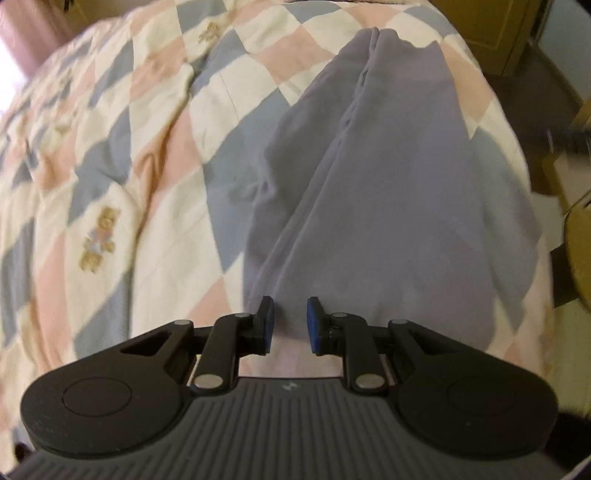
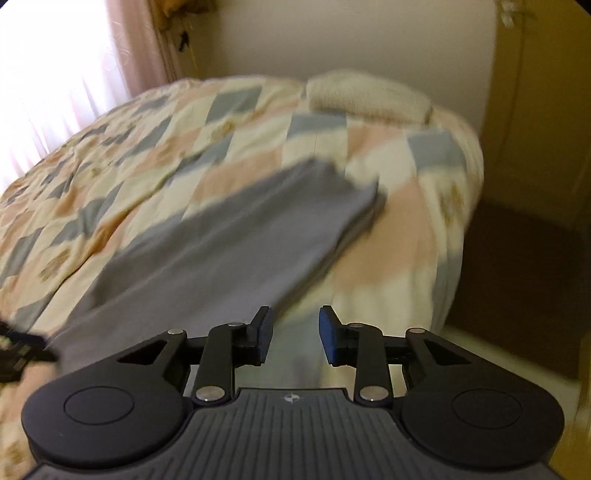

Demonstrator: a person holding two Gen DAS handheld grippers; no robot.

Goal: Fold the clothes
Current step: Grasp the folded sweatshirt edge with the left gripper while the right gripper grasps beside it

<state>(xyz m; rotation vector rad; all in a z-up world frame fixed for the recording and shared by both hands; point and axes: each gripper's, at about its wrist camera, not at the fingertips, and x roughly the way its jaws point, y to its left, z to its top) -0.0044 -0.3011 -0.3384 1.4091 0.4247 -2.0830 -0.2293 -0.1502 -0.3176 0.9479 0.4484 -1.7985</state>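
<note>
Between the blue pads (image 1: 267, 325) of the left gripper (image 1: 290, 325), at six o'clock in the left wrist view, a narrow gap stood open and no cloth was clamped in it. The jaws were apart; behind the gap showed the near end of the grey-lilac garment (image 1: 369, 184) and a strip of pink quilt. From the fingertips the garment ran toward twelve o'clock, laid lengthwise as a long shape with a seam or fold ridge down its middle and a notched far end. It rested on the patchwork quilt (image 1: 155, 122) of cream, pink and blue diamonds. A teddy-bear motif (image 1: 99, 238) lay at nine o'clock. Brown cardboard-coloured furniture (image 1: 495, 33) stood at one o'clock beyond the bed edge; the view was motion-blurred there.

The right gripper (image 2: 293, 334), at six o'clock in the right wrist view, held its jaws apart, somewhat wider, with nothing gripped. The same garment (image 2: 229, 236) stretched from seven o'clock toward twelve o'clock, its far end squared and layered. A dark blurred object (image 2: 18, 349) intruded at eight o'clock; its identity could not be determined. A cream rolled blanket or pillow (image 2: 369, 96) lay at twelve o'clock against the pale wall (image 2: 332, 37). A bright curtained window (image 2: 66, 74) occupied ten o'clock, and dark floor (image 2: 524, 266) three o'clock.
</note>
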